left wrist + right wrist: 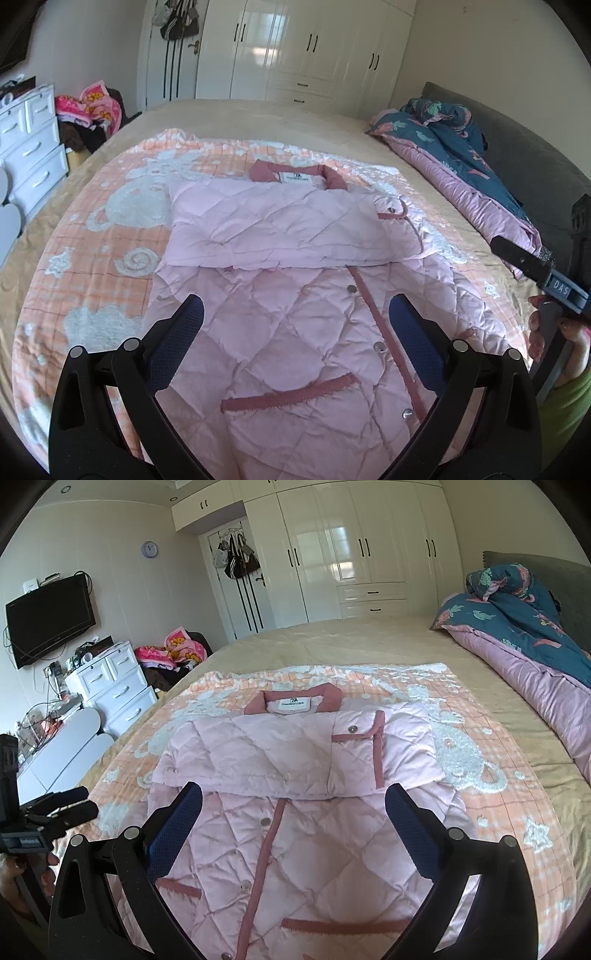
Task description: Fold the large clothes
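Bedroom light fell across a wide bed with a tan cover, backed by glossy white wardrobes.

At the middle of the bed lay the pink quilted jacket, front up, spread on an orange-and-white blanket. Its sleeves were folded across the chest, one cuff with a snap and dusty-rose trim lying on top. The rose collar pointed toward the wardrobes, and the snap placket ran down toward the cameras, with a trimmed pocket low on the front.

Above the lower part of the jacket hovered the left gripper, its blue-padded fingers spread wide and holding nothing. The right gripper hung likewise over the jacket, fingers wide apart and empty. From the left wrist view, a hand gripped the right tool's handle at the frame's right edge.

Beside the jacket, toward the grey headboard, a blue floral quilt with pink lining was bunched. White drawers, a wall television and a heap of bright clothes stood beyond the bed's far side.
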